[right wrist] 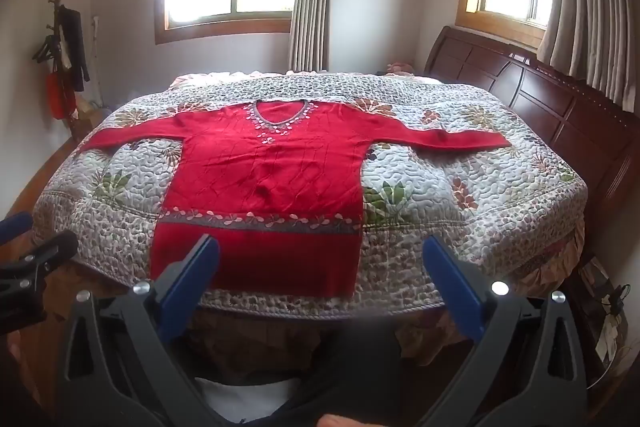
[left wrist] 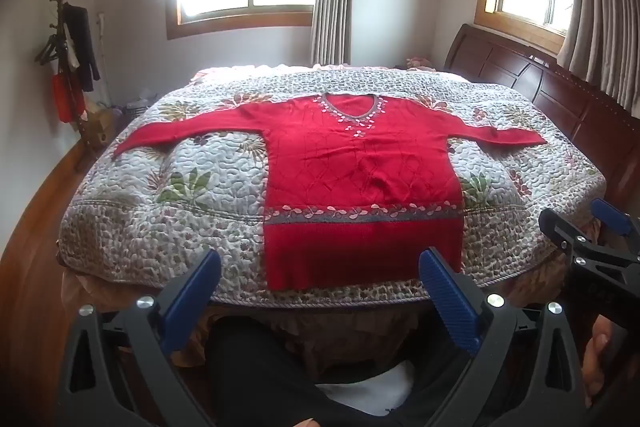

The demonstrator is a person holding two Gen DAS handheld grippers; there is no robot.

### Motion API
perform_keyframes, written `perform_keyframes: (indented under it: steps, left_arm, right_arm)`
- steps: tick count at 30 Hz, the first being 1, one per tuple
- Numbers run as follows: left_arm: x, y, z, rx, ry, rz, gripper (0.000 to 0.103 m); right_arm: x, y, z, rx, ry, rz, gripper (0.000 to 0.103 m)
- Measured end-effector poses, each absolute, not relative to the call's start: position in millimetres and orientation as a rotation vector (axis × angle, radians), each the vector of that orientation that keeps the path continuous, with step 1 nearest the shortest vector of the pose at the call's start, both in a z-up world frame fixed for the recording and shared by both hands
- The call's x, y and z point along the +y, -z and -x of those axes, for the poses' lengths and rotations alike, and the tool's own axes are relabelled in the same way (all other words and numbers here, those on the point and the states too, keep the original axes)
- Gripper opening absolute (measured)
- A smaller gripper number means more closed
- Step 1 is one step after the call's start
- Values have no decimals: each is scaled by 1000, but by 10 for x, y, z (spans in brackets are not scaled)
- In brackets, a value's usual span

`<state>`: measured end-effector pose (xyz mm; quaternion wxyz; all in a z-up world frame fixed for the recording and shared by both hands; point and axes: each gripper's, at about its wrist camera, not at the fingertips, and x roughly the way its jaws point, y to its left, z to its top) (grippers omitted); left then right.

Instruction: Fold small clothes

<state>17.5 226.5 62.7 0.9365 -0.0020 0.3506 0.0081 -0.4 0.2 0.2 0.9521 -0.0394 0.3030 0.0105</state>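
sweater [left wrist: 362, 171]: red, flat on quilt [left wrist: 208, 183], front up, both sleeves spread, hem at near bed edge
left claw [left wrist: 320, 291]: released, jaws wide, empty, held off the near edge by the hem
right claw [right wrist: 322, 279]: released, empty, beside left

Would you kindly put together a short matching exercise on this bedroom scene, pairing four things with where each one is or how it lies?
Things:
1. red sweater
2. quilt
3. coat rack
4. headboard

Descriptions:
A. stands by the left wall, clothes hanging on it
B. dark wood, along the bed's right side
C. lies flat, sleeves spread out
D. floral, covers the bed

Pairs: 1-C, 2-D, 3-A, 4-B
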Motion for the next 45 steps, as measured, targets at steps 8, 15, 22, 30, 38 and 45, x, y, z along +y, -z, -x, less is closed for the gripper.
perform_keyframes:
  steps: [8, 15, 22, 30, 38, 45]
  left_arm:
    - [2269, -630, -187, 716, -12, 5, 99]
    - [2272, -623, -169, 714, -15, 7, 99]
    - [2260, -571, -212, 716, -16, 4, 99]
    - [2270, -589, -250, 720, -23, 2, 99]
    - [2276, -629, -259, 715, -37, 2, 99]
    - [2280, -639, -254, 714, -41, 1, 99]
  right_arm:
    - [6, -4, 4, 619, -19, 83, 101]
    - [19, 12, 31, 620, -21, 80, 101]
    - [36, 19, 16, 620, -21, 81, 101]
    - [27, 38, -26, 624, -29, 89, 101]
    - [11, 28, -50, 626, -39, 91, 101]
    - [9, 30, -86, 634, -40, 92, 101]
